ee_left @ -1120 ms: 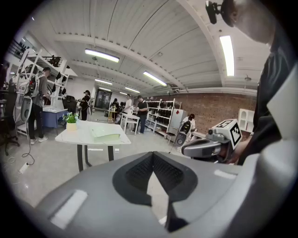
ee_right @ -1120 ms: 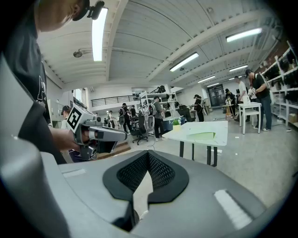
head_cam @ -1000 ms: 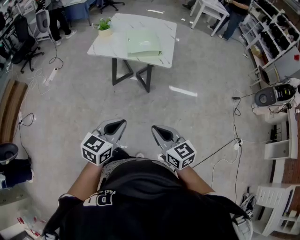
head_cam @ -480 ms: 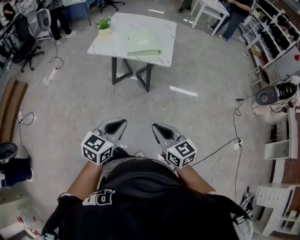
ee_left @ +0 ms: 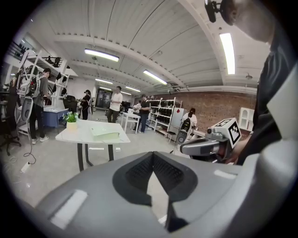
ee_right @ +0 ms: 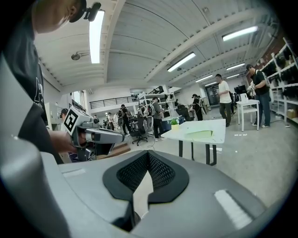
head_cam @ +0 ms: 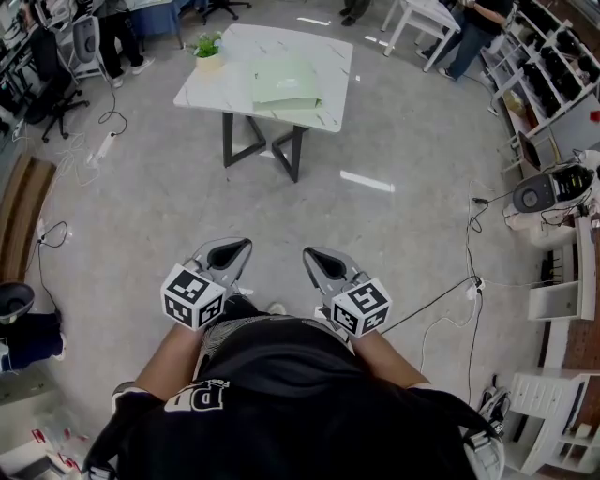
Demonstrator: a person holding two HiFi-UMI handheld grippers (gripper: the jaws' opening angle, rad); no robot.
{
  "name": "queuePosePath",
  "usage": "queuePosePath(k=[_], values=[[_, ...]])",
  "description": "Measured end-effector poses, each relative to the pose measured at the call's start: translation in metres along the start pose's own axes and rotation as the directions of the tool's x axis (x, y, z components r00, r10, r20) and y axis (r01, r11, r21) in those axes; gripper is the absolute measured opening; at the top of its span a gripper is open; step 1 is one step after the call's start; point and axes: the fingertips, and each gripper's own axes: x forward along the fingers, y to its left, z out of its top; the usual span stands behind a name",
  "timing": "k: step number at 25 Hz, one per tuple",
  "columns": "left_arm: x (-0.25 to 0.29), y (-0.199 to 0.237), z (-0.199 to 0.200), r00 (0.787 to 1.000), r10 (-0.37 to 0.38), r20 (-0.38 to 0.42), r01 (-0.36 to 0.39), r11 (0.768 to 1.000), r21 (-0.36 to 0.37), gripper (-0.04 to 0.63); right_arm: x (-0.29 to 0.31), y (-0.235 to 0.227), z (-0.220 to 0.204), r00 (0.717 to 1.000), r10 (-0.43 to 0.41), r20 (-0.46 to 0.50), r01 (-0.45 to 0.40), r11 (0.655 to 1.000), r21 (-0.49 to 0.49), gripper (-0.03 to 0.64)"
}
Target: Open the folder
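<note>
left gripper [ee_left: 151,156]: jaws closed, tips meeting, nothing between them. right gripper [ee_right: 148,154]: same, jaws pressed together at the tips, nothing in them. the two are held low, just ahead of the person's dark shirt [head_cam: 281,375]. they sit side by side with a gap between them, pointing forward and slightly down over the grey floor [head_cam: 187,206]. a marker cube sits at the rear of each.

folder [head_cam: 286,84]: pale green, closed, lying flat on the white marbled table [head_cam: 220,89]. it sits right of the table's centre in the head view, with its near side close to the table's near edge. it is well apart from both grippers, straight ahead across the floor.

small potted plant [head_cam: 208,49] at the table's far left corner, apart from the folder. the table stands on dark angled legs.

around: cables [head_cam: 450,300] trail over the floor at right. shelving [head_cam: 553,66] runs along the right side. a person [head_cam: 473,28] stands beyond the table, and an office chair [head_cam: 47,70] is at far left.
</note>
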Motion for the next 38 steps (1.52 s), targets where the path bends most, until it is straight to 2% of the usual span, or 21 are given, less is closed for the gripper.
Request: queuePosePath(k=[7,20,28,38], values=[[0.006,-0.003,0.0,1.0,0.017,-0.012,-0.017,1.0,-0.003,0.055,-0.003,-0.008,-0.001,1.0,0.018,0.001,-0.018,1.0,0.018,0.0],[0.031,0.004,0.007,1.0,-0.006,-0.024,0.006,1.0,-0.006,0.055,0.002,-0.031,-0.001,1.0,-0.003,-0.006,0.003,0.999,0.051,0.0],[0.056,0.026,0.02,1.0,-0.019,-0.015,0.018,1.0,-0.006,0.055,0.019,-0.056,0.009,1.0,-0.019,-0.019,0.019,0.999,0.045,0.0],[0.087,0.093,0.047,1.0,-0.012,-0.011,0.012,1.0,-0.004,0.055,0.083,-0.087,0.034,0.999,-0.009,-0.042,0.011,0.999,0.032,0.0]])
